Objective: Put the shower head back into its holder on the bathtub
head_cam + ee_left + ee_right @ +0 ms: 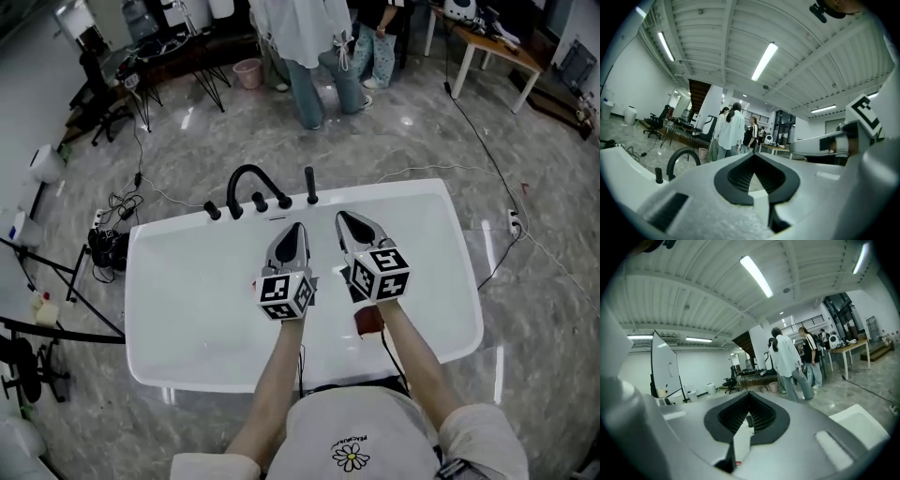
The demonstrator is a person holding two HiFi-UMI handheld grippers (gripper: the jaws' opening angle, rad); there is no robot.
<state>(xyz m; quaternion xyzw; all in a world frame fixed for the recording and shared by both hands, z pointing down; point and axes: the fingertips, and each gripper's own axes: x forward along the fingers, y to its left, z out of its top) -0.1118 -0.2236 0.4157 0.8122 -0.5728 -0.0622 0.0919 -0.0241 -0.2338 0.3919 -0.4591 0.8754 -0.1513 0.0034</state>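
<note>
In the head view a white bathtub (427, 208) lies below me. On its far rim stand a black arched faucet (247, 180), small black knobs and a slim black shower head (310, 186), which is upright at the rim. My left gripper (293, 228) and right gripper (344, 217) hover side by side above the tub, pointing at the far rim and short of the fittings. Both are shut with nothing between the pads. The left gripper view shows the closed left gripper (752, 156) with the faucet (682, 158) beyond it. The right gripper (749, 394) is likewise closed and empty.
Several people (314, 56) stand on the marble floor beyond the tub, near a pink bin (247, 71). Tables stand at the back left (178, 42) and back right (492, 42). Cables and a power strip (111, 220) lie left of the tub, and stand legs (56, 281) are close by.
</note>
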